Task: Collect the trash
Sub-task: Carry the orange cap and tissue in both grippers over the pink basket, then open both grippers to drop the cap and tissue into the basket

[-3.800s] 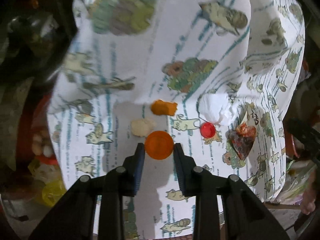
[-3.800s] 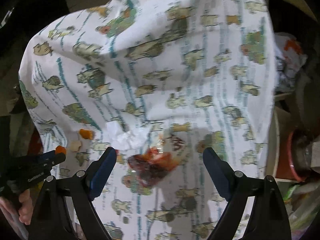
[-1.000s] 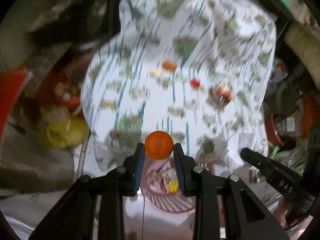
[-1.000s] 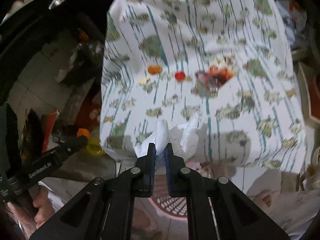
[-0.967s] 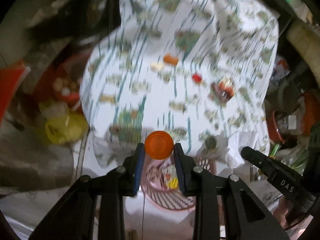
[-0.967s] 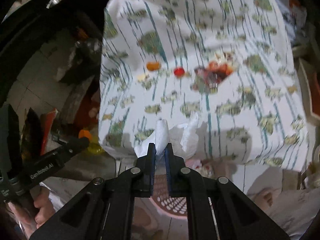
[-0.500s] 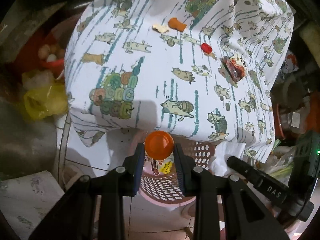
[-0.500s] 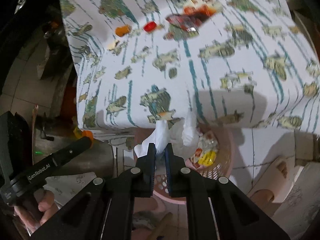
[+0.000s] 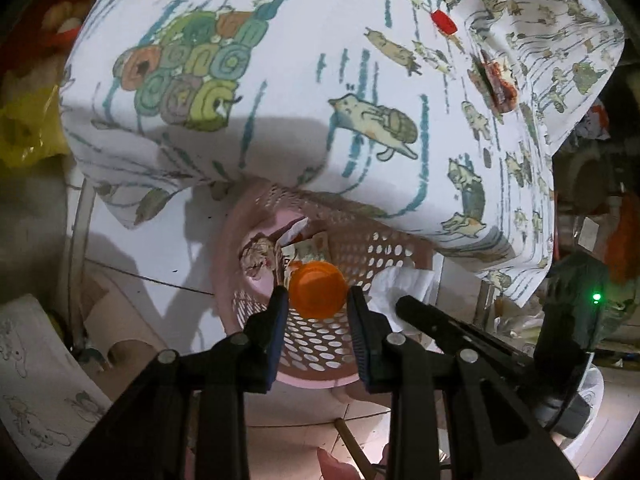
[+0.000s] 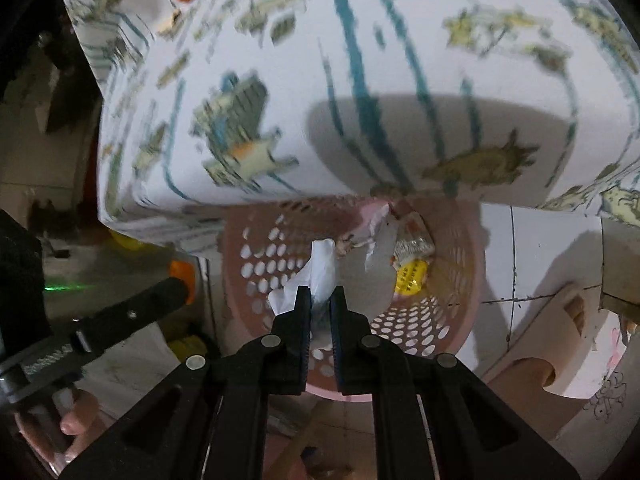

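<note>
Left wrist view: the left tongs [image 9: 318, 310] hang over a pink perforated basket [image 9: 320, 376] on the floor below the cloth-covered counter's [image 9: 280, 92] near edge. Their jaws are opening around an orange bottle cap [image 9: 317, 289], the pads seemingly no longer pressing it.

Right wrist view: the right tongs [image 10: 320, 308] clamp a crumpled white tissue [image 10: 316, 274] above the same basket [image 10: 424, 336], which already contains wrappers [image 10: 412, 256].
</note>
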{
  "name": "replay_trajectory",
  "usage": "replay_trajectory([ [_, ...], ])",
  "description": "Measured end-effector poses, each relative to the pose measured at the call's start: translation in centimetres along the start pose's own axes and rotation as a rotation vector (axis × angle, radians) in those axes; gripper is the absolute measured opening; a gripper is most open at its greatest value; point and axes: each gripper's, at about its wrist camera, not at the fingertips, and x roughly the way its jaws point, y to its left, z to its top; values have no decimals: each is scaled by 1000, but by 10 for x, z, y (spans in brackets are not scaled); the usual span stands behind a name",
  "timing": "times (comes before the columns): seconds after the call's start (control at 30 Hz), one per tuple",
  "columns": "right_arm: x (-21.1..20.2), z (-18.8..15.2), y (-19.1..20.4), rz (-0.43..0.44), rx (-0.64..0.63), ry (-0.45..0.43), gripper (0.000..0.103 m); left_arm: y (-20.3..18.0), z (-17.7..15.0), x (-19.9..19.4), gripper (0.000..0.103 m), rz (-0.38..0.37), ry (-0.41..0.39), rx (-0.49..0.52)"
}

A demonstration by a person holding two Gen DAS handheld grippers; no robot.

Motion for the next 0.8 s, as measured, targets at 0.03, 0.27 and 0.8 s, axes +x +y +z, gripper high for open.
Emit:
replay_trajectory([
  [0.03,3,-1,-1,-4,3,2,10,1,0,0,41,6,2,1],
  [0.27,-3,1,-6,-28,46,-53,59,-6,-4,-12,64,92,-47,52],
  [0.8,-77,0,19,-122,-40,-289,71,-23,-5,-84,73,191,-312,109],
])
